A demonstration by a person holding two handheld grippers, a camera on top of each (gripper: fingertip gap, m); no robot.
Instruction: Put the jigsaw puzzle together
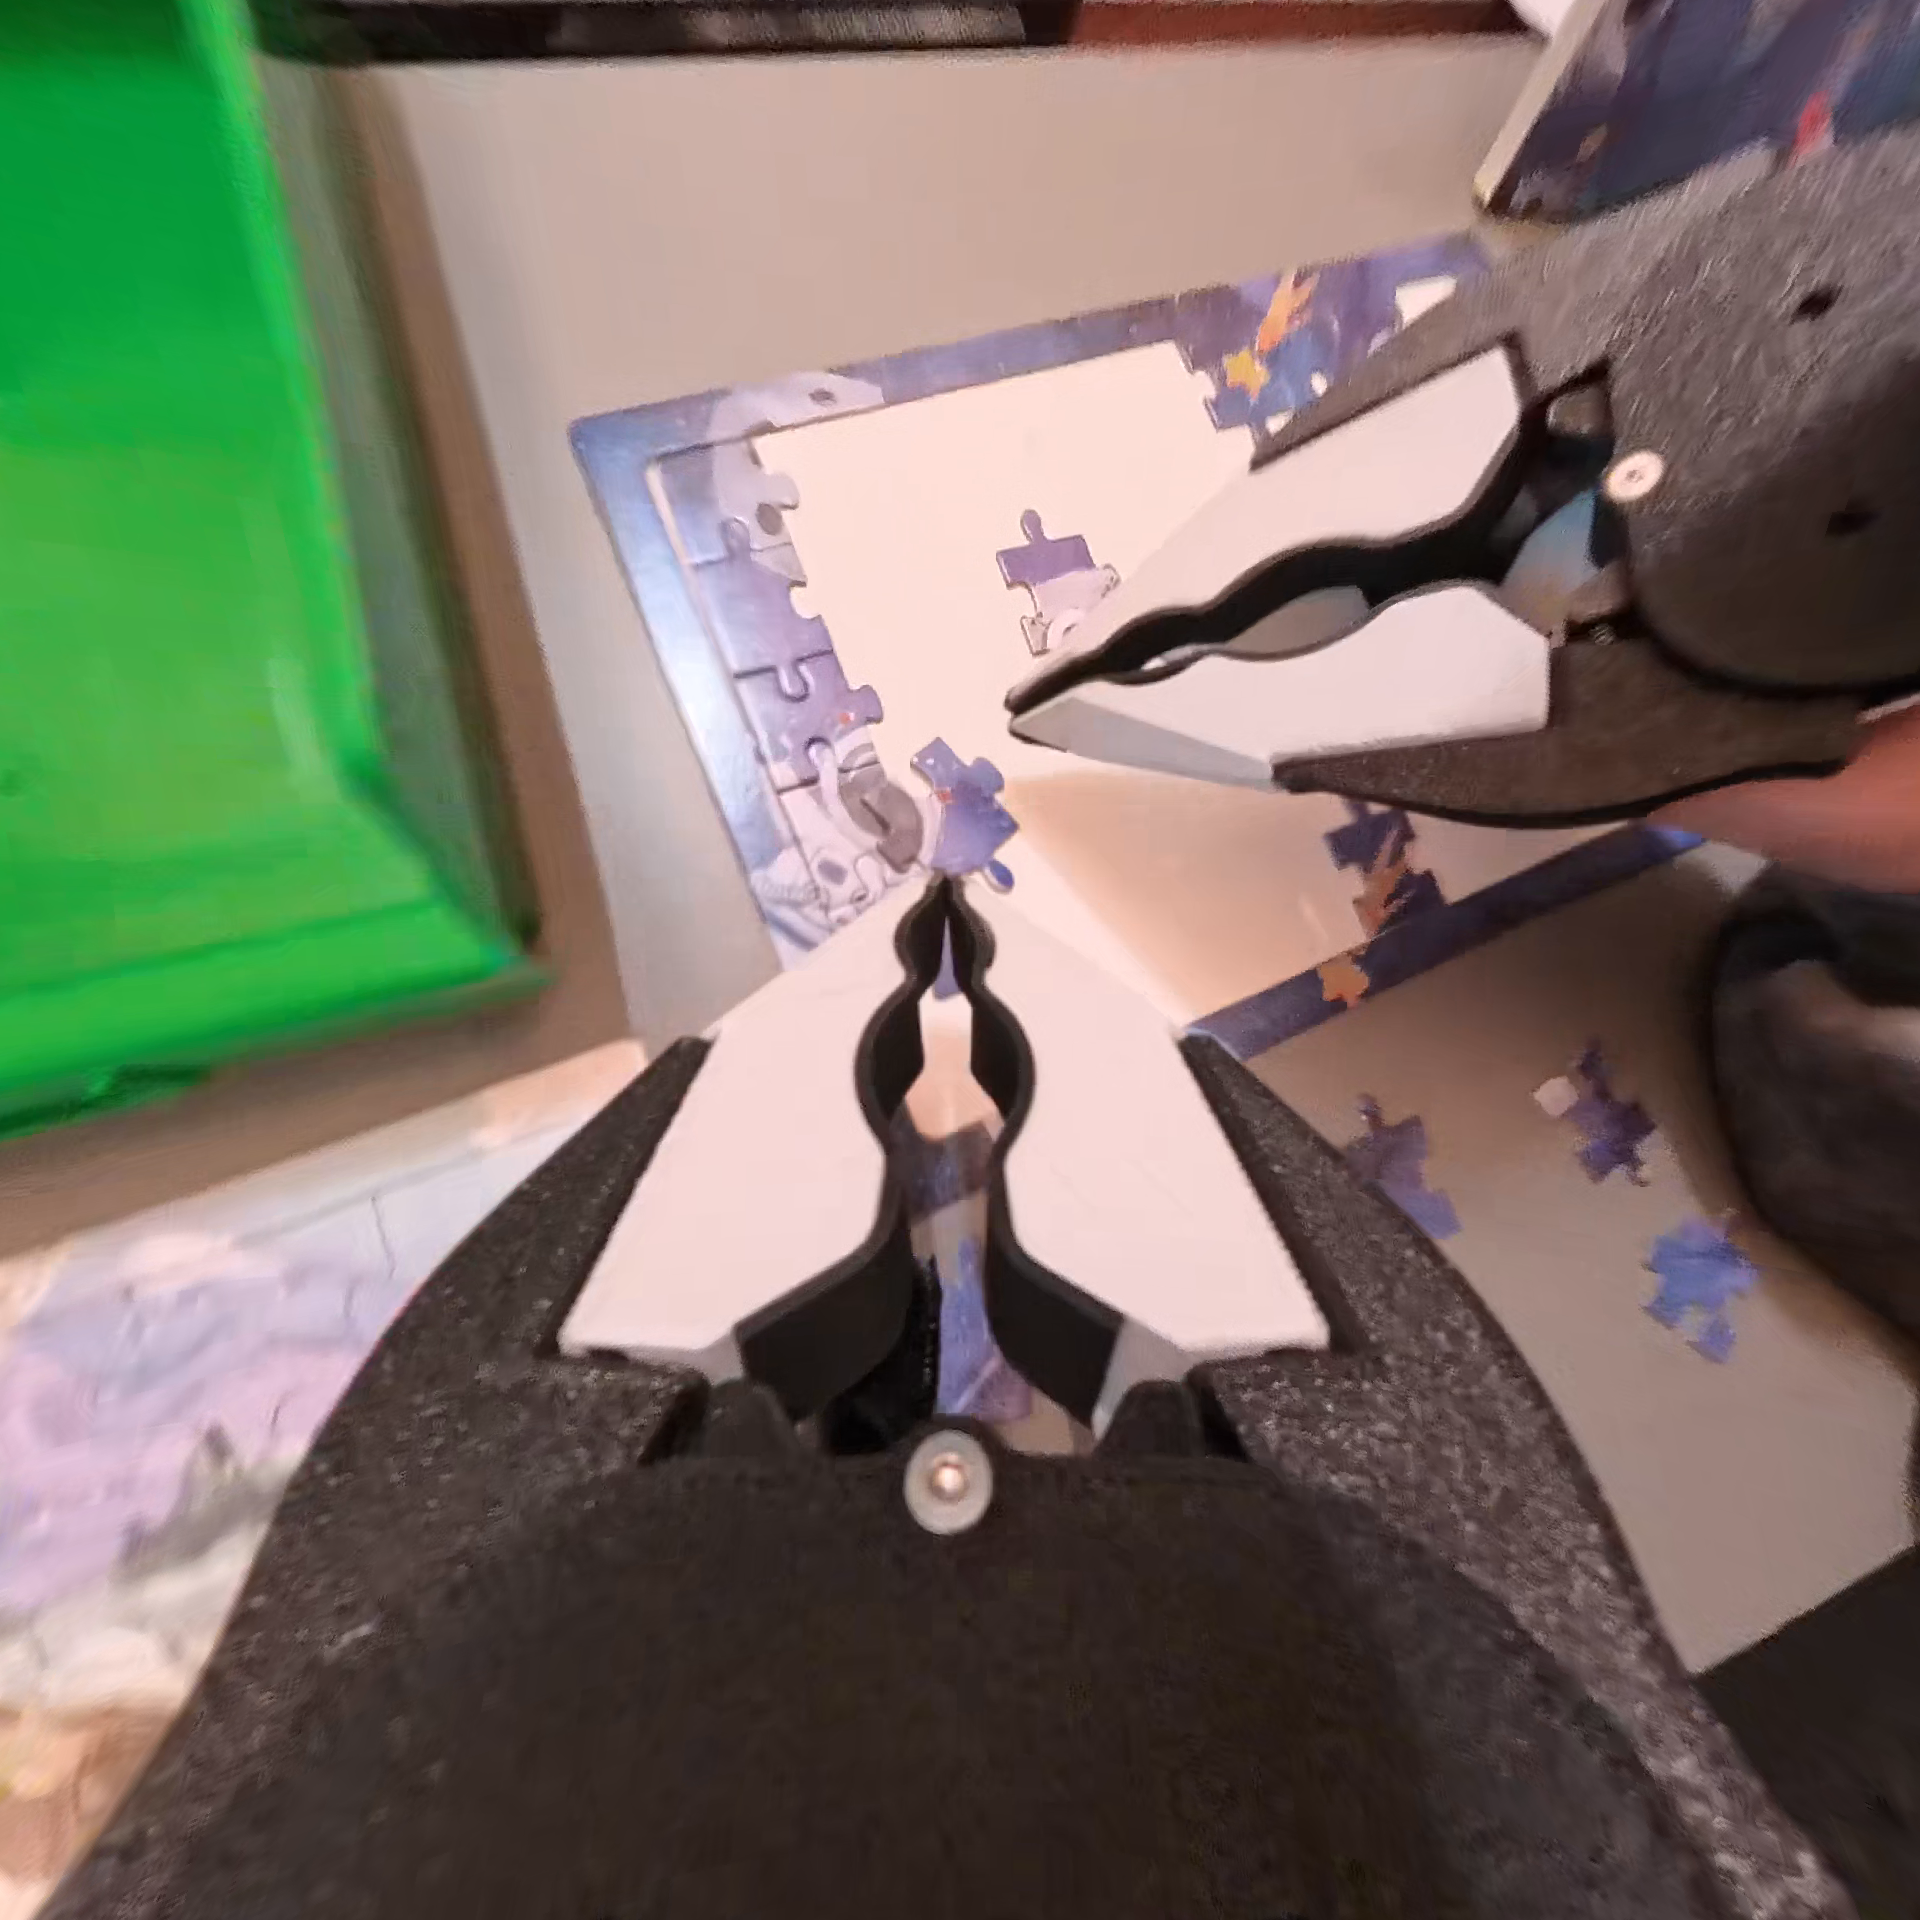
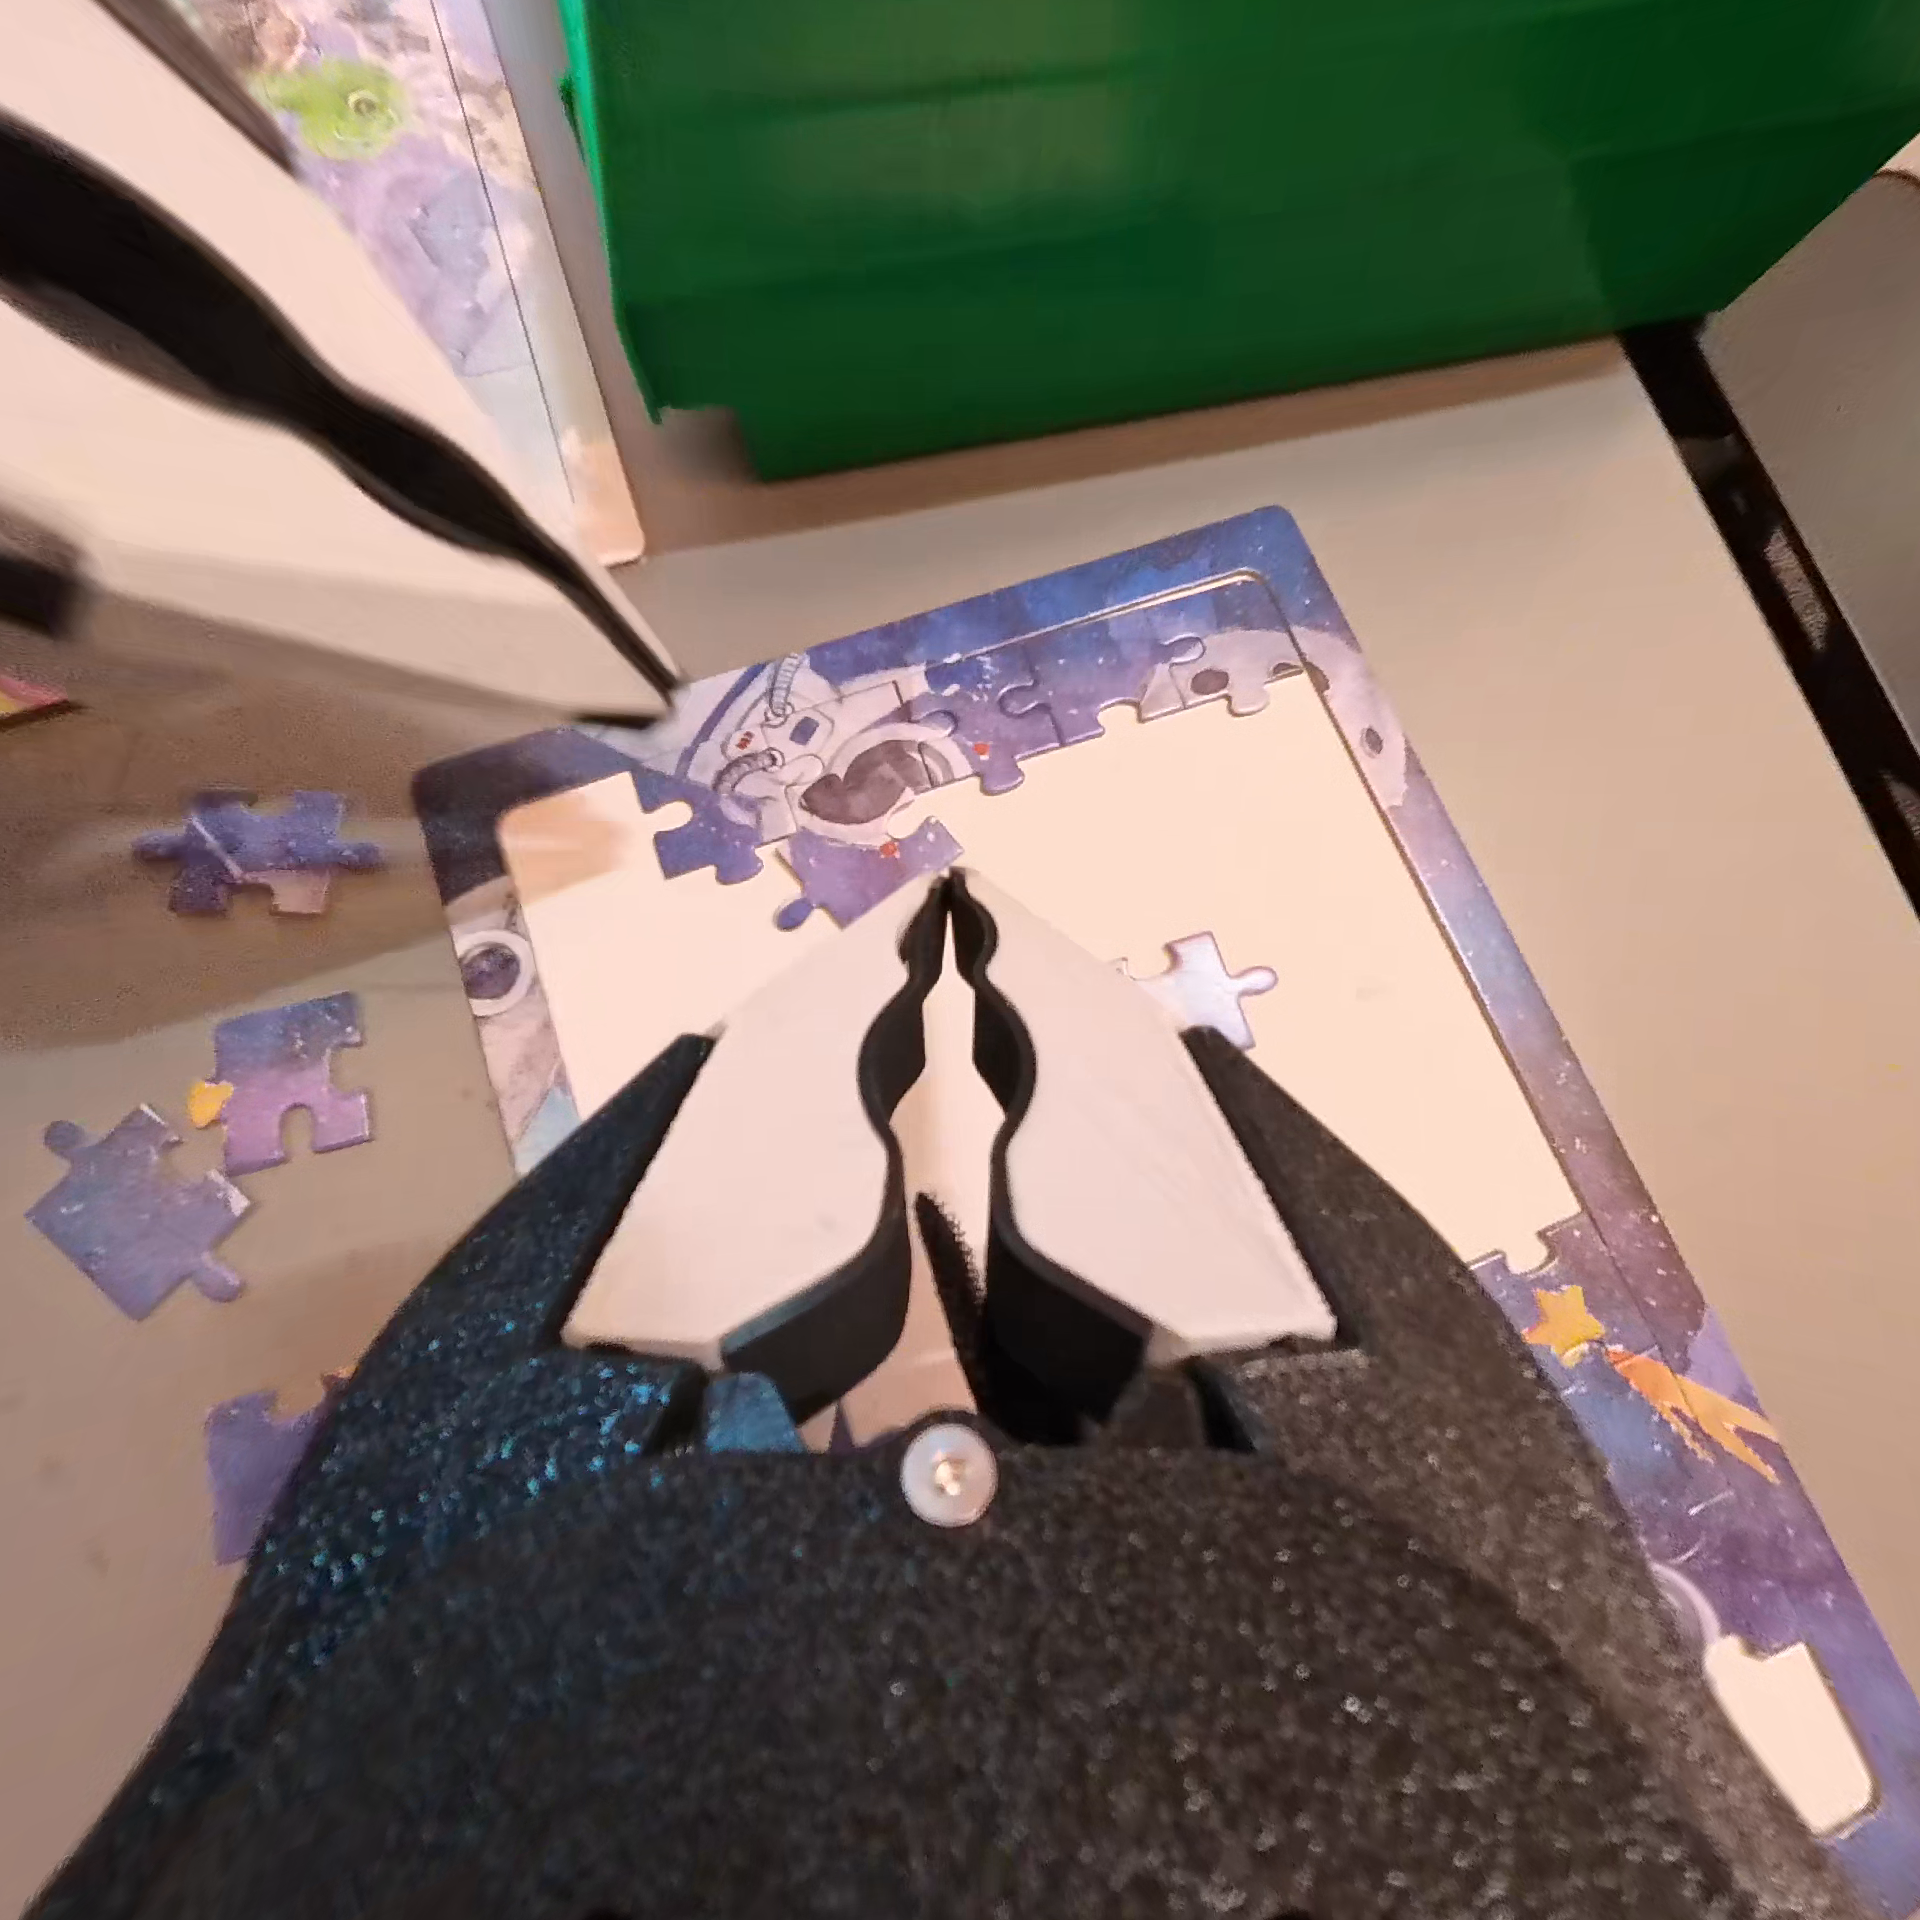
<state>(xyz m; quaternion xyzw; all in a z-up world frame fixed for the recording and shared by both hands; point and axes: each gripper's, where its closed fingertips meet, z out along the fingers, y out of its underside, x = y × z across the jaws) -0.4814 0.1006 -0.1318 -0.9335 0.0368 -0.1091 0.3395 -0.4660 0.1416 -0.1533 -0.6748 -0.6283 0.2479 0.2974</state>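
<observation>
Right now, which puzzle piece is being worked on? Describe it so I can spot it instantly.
Find the puzzle tray in front of the green bin. Just below the assembled astronaut lies a purple piece with tiny red dots. Unlike the loose piece mid-tray, it sits at the right gripper tips.

From where I sit, this looks like a plain work desk in an office or lab room, not a home table. The tabletop (image 2: 1558,644) under my right gripper (image 2: 948,883) is a bare, pale grey laminate, and off to that gripper's right a black gap (image 2: 1766,540) divides it from a second slab of the same kind. Ahead of the gripper stands a green plastic storage bin (image 2: 1143,229), the sort used for sorting parts. In the left wrist view the same bin (image 1: 208,520) sits left of my left gripper (image 1: 943,888). I cannot see walls or a floor well enough to say more.
</observation>
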